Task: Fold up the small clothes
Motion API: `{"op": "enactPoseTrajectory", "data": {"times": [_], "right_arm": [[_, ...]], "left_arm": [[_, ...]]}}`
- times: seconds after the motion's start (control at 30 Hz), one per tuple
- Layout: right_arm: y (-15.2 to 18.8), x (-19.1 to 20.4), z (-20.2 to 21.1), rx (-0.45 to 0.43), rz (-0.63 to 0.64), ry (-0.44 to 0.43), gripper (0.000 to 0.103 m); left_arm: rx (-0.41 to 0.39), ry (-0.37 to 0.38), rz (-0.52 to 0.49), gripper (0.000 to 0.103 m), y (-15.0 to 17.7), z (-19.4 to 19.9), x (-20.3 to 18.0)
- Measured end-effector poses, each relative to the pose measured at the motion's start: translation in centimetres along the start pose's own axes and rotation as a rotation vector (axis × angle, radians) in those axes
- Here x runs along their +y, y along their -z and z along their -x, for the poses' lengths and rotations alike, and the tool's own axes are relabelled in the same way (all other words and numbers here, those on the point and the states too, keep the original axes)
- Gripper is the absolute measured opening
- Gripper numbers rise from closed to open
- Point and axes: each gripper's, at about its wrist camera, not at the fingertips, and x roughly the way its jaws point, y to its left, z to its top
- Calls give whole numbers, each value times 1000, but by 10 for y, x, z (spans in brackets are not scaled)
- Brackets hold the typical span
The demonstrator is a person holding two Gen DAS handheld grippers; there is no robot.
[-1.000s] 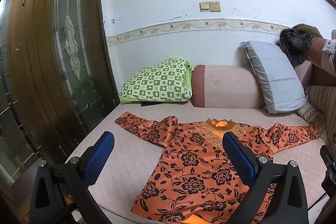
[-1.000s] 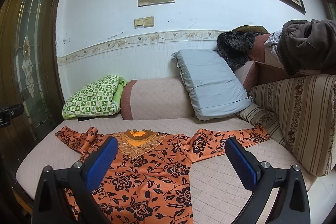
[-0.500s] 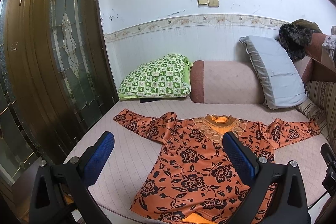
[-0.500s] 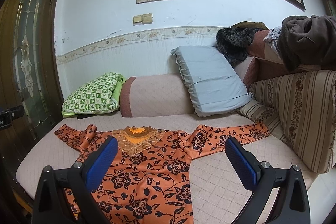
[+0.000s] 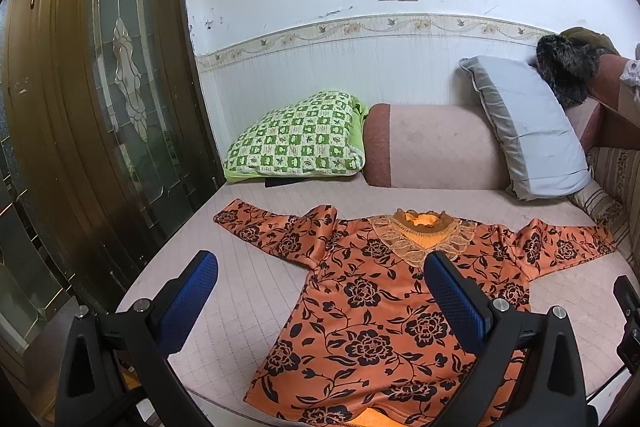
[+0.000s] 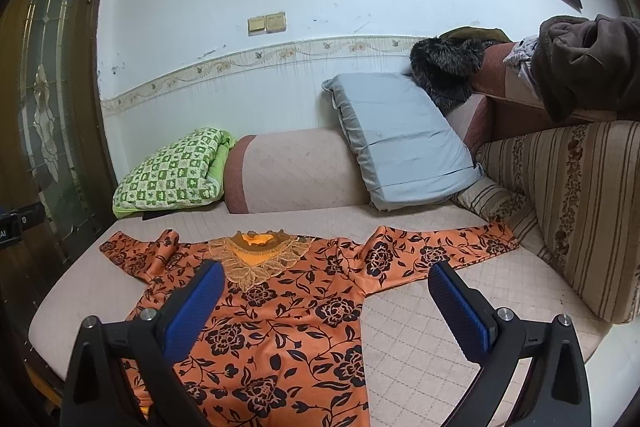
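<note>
An orange long-sleeved top with black flowers [image 5: 372,311] lies spread flat on the pink quilted sofa seat [image 5: 244,291], lace collar toward the backrest and both sleeves stretched out sideways. It also shows in the right wrist view [image 6: 280,323]. My left gripper [image 5: 320,303] is open and empty, held above the top's left side near the front edge. My right gripper [image 6: 324,311] is open and empty, held above the top's right side. Neither touches the cloth.
A green checked pillow [image 5: 296,143] and a grey pillow [image 5: 528,127] lean on the pink backrest [image 5: 432,147]. A striped armrest [image 6: 568,203] with dark coats [image 6: 588,67] on it stands at the right. A wooden glass door [image 5: 100,99] stands at the left.
Both views have lifted and drawn back a little, so the top sits lower and farther in the frames. The top has not moved. Both grippers stay open.
</note>
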Motion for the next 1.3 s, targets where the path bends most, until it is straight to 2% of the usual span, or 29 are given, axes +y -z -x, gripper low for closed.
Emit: {"op": "enactPoseTrajectory", "data": {"times": [0.63,0.83,1.03,1.17,1.3], "right_arm": [[5,-15,-39,50,-29,21,103],[3,-30,-66,70,-63,46,103],[2,-57,-113,104,-114,95,103],[4,-90,-155,162,-193,121,103],[8,-150,-200,230,-326,161,103]], "left_arm": [[50,-8,-27,102,-1,-43,-18],[77,-7,-45,102,-2,-70,-33],[117,-1,-62,102,-1,-114,-58],[196,43,-57,102,0,-167,-90],[377,134,-43,102,17,-239,-137]]}}
